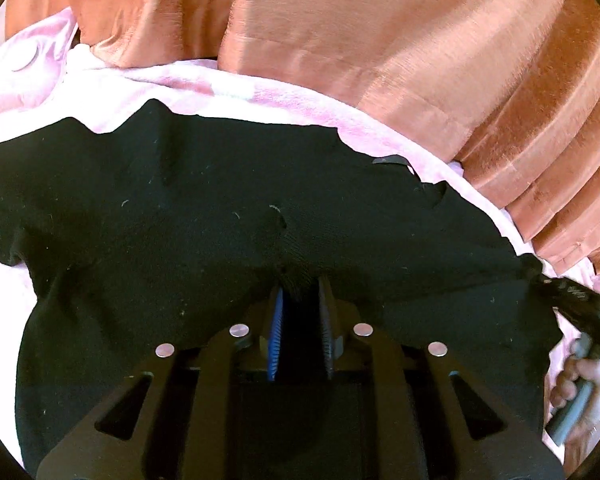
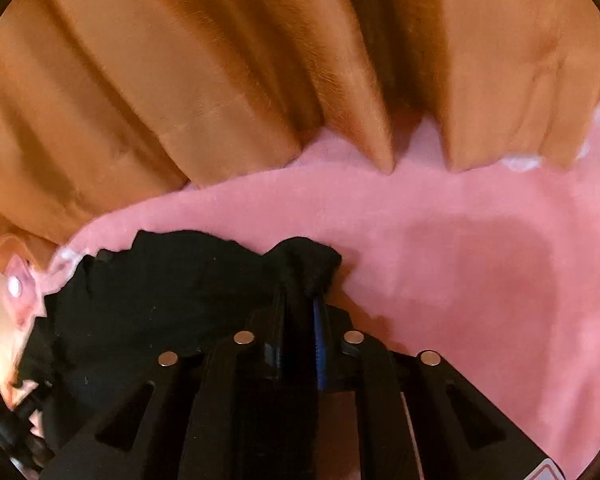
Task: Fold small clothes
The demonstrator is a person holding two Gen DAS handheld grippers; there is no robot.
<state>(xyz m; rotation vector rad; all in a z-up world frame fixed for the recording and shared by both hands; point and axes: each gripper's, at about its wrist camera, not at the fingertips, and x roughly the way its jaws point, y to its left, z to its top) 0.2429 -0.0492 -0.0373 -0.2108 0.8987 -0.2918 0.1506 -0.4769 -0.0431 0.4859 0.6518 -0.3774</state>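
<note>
- The left tongs (image 1: 300,284) are pressed together on a pinch of the black garment (image 1: 180,216); the knit cloth bunches up between the two pads, one of them blue.
- From this pinch the black garment spreads wide to both sides and lies mostly flat, with some wrinkles.
- The right tongs (image 2: 304,292) are also nearly closed, and a bunched corner of the same black garment (image 2: 160,280) sits between their pads.
- In the left wrist view the right tongs (image 1: 548,284) are at the far right edge of the garment, with the person's hand (image 1: 580,388) on the handle below them.
- Under the garment lies a pink blanket (image 2: 460,260), which is bare to the right of the right tongs.
- Beyond both tongs, an orange curtain (image 2: 220,80) hangs in folds and touches the blanket.
- Far left of the left tongs there is a pale pink cloth (image 1: 32,64) with a round button.
</note>
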